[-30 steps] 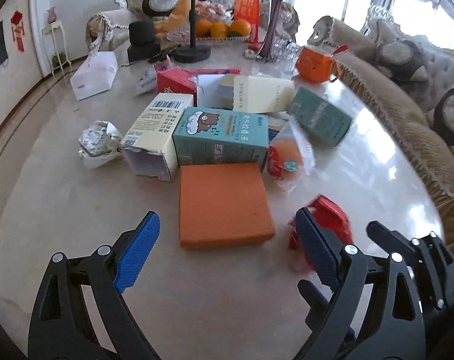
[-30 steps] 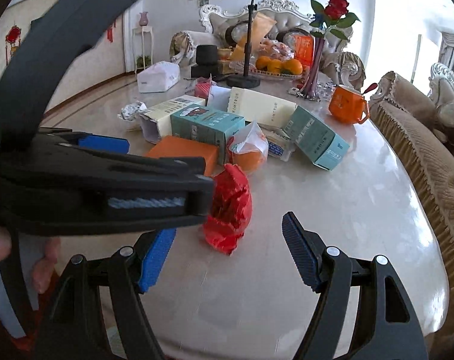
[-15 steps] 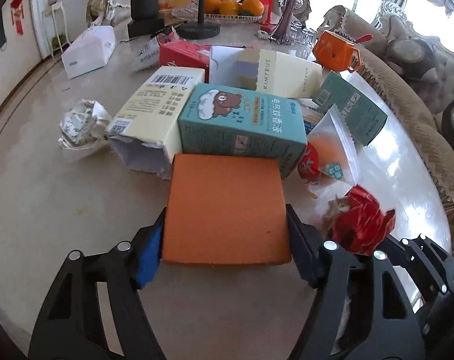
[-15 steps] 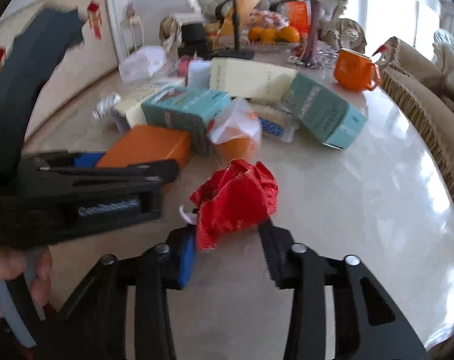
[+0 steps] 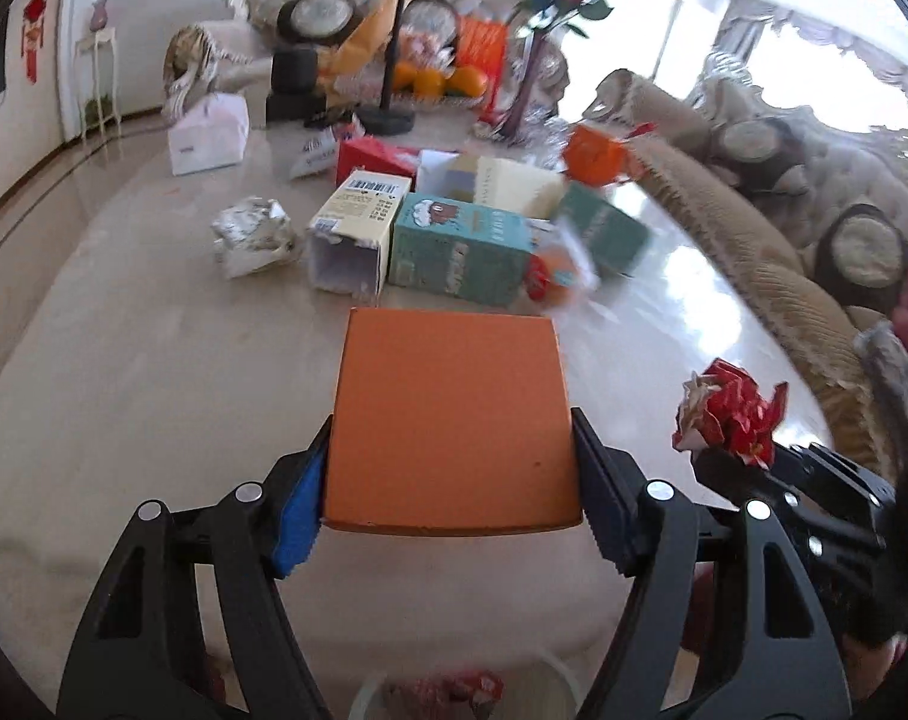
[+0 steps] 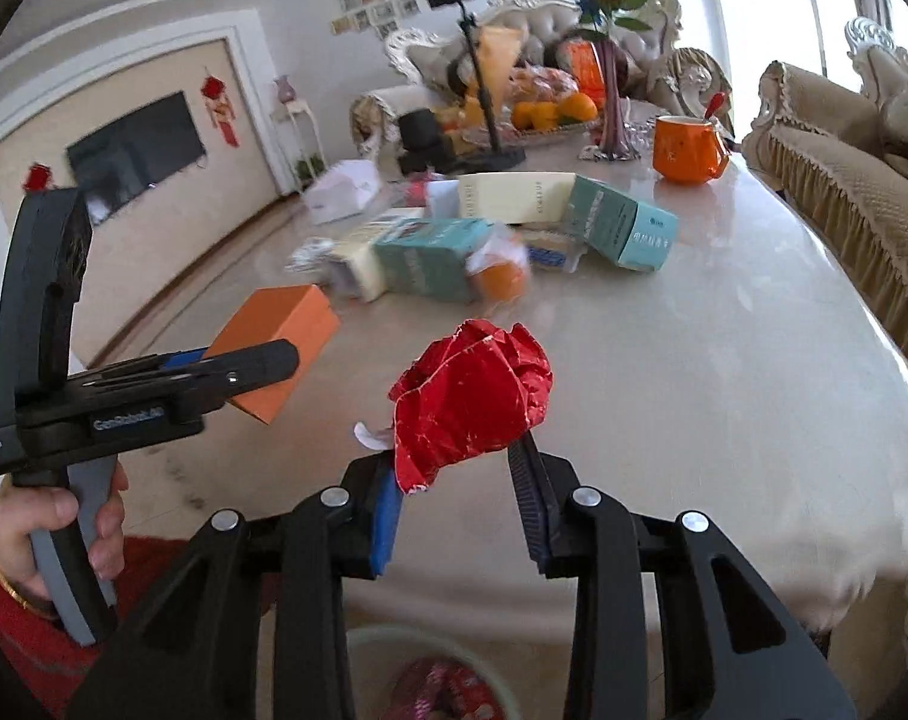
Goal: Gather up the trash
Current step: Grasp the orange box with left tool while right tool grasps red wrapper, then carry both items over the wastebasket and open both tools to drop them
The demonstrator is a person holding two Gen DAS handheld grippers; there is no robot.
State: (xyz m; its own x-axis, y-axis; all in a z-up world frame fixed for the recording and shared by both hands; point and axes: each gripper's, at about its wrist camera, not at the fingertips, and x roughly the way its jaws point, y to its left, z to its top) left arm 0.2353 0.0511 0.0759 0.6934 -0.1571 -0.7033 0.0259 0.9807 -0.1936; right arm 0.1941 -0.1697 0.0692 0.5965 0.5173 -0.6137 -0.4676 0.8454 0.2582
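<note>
My left gripper [image 5: 451, 450] is shut on a flat orange box [image 5: 448, 420], its pads pressing the box's two sides. The box [image 6: 274, 330] hangs slightly above the marble table [image 6: 694, 390], near its front edge. My right gripper [image 6: 454, 468] is shut on a crumpled red wrapper [image 6: 472, 402], which bulges up above the fingers. In the left wrist view the red wrapper [image 5: 730, 414] shows at the right, level with the box. A pale round bin [image 6: 358, 639] with red scraps inside sits below both grippers, its rim [image 5: 361, 696] partly hidden by the fingers.
Further back on the table lie a teal carton [image 5: 460, 246], a cream box [image 5: 358, 228], crumpled foil [image 5: 250, 234], a bag with something orange [image 6: 499, 276] and another teal carton [image 6: 622, 228]. An orange mug [image 6: 688, 147], a vase and a fruit tray stand behind. A sofa [image 6: 844, 180] flanks the right edge.
Both grippers went from open to shut, the left on the orange box, the right on the red wrapper. Both then drew back toward the table's near edge, lifting their loads.
</note>
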